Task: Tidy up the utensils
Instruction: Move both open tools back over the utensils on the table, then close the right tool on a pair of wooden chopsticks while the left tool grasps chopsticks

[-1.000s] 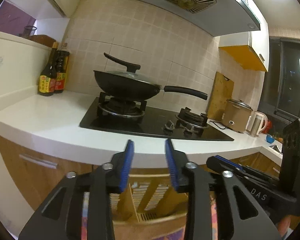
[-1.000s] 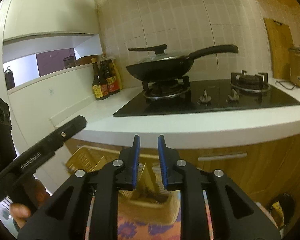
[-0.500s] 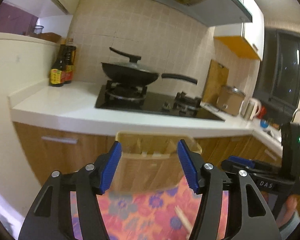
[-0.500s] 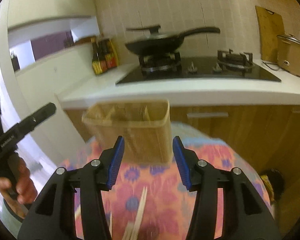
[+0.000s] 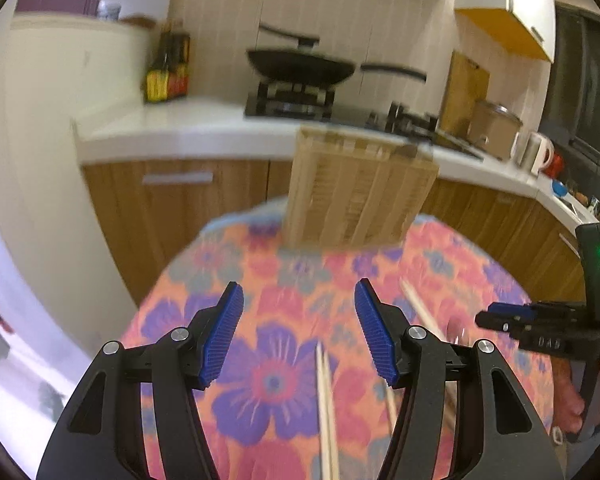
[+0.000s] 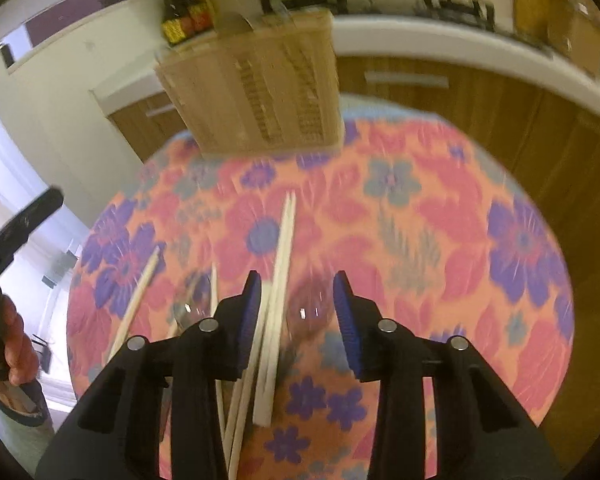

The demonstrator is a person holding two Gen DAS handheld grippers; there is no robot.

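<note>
From the left wrist, the view has tipped down since a second ago: the stove and wok (image 5: 300, 66), then mid-frame, now sit blurred near the top, and a flowered tablecloth (image 5: 284, 304) fills the lower half. The left gripper (image 5: 299, 334) has widened and stands open over the cloth, nothing between its blue pads. A pale chopstick pair (image 5: 325, 404) lies low centre, another chopstick (image 5: 420, 308) to the right. The slatted utensil holder (image 5: 356, 196) stands upright at the cloth's far edge, centre frame; its contents are too blurred to tell. The right wrist view has dropped likewise, so the holder (image 6: 256, 84) moved from the bottom to upper centre. The right gripper (image 6: 296, 312), jaws closing, holds nothing; chopsticks (image 6: 280, 264) lie beneath, beside its left pad. More sticks (image 6: 138, 300) lie lower left.
</note>
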